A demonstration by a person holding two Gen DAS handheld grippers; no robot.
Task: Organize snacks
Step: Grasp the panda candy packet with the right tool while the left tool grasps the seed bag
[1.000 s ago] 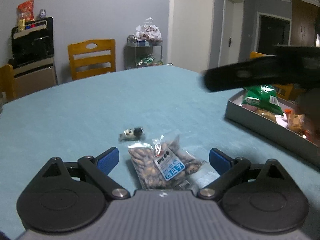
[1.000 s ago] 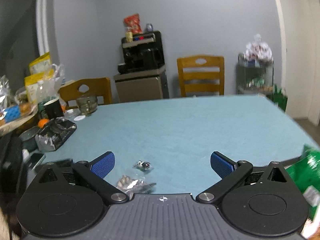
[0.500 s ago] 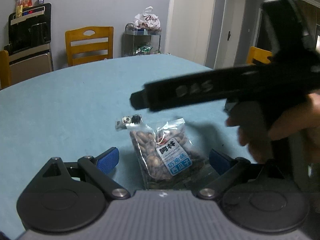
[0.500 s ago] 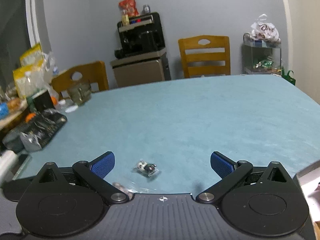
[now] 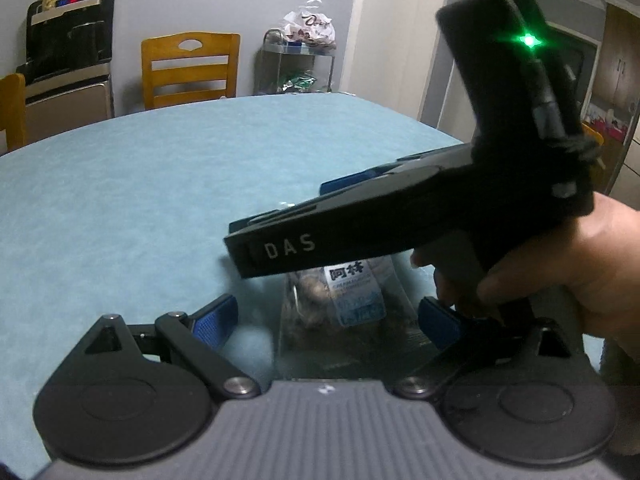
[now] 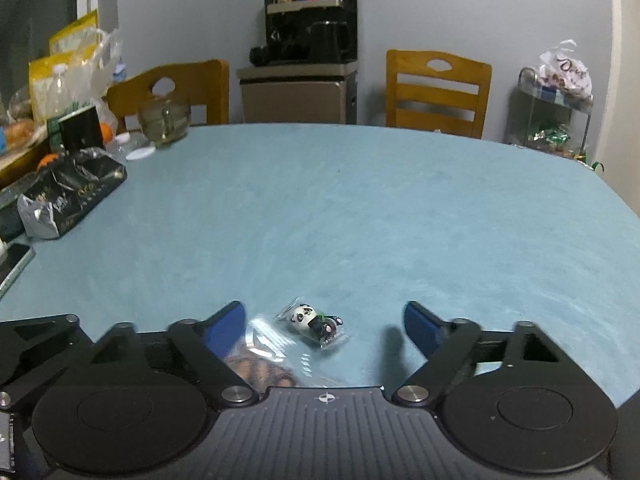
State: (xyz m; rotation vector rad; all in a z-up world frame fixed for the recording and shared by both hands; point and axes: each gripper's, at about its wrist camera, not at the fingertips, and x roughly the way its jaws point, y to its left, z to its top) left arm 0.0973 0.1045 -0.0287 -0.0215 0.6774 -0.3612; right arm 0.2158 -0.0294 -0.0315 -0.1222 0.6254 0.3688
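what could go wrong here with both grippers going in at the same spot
The right gripper crosses close over the open left gripper, so the two could collide. The nut bag and the panda candy lie close together, with the bag's edge beside the right gripper's left finger, so a grab might catch both.

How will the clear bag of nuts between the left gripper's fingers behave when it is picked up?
The bag of nuts looks like thin clear film, so it will probably sag and crumple, not stay stiff. The loose nuts inside may shift toward the lower end. Its glossy film may be slippery for the open left gripper, so a pinch on the packed middle seems safer.
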